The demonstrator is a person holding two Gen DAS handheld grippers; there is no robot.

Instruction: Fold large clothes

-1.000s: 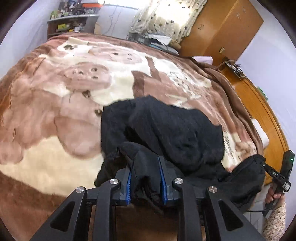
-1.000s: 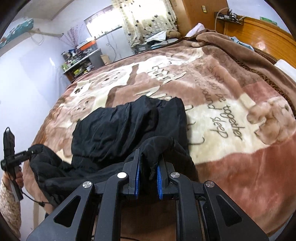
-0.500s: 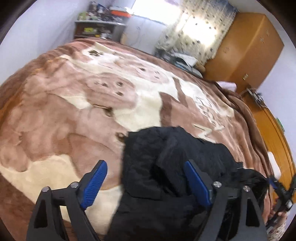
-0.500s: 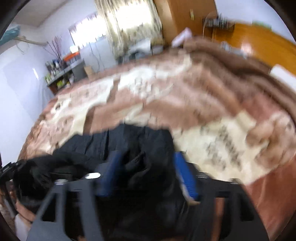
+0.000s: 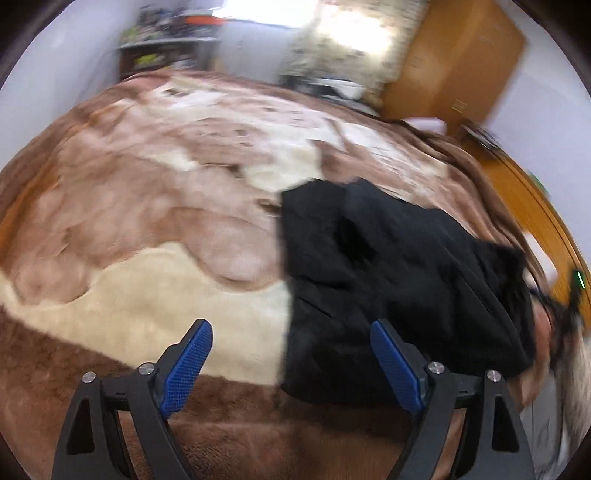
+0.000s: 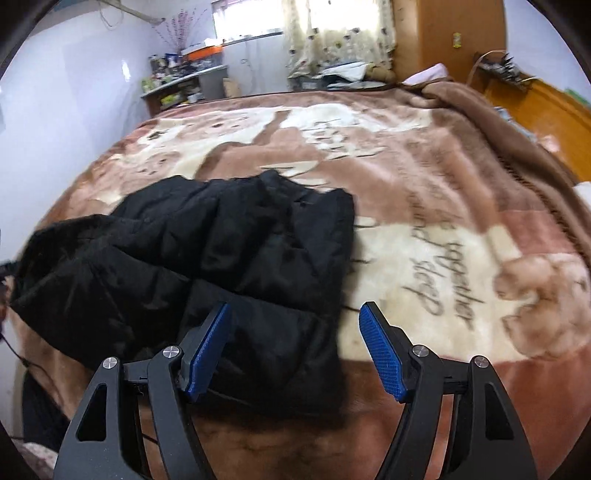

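Observation:
A black padded jacket (image 5: pixel 388 266) lies bunched and doubled over on the brown and cream blanket (image 5: pixel 147 221). In the left wrist view my left gripper (image 5: pixel 290 328) hangs just above the jacket's near left edge. Its jaws are opening and grip nothing, with only the right pad over black cloth. In the right wrist view the same jacket (image 6: pixel 240 251) lies left of centre on the blanket (image 6: pixel 424 192). My right gripper (image 6: pixel 294 310) is open over the jacket's near right corner and holds nothing. The left wrist view is blurred.
The bed fills both views. A wooden wardrobe (image 5: pixel 454 62) and a curtained window (image 6: pixel 332 33) stand behind it, a cluttered shelf (image 6: pixel 177 85) at the back left, and a wooden headboard (image 6: pixel 546 110) on the right. The other gripper's green light (image 5: pixel 576 284) shows at the right edge.
Both grippers were shut on folds of the black jacket and have let go and opened wide. The jacket has dropped flat onto the blanket. The left gripper has moved left and down.

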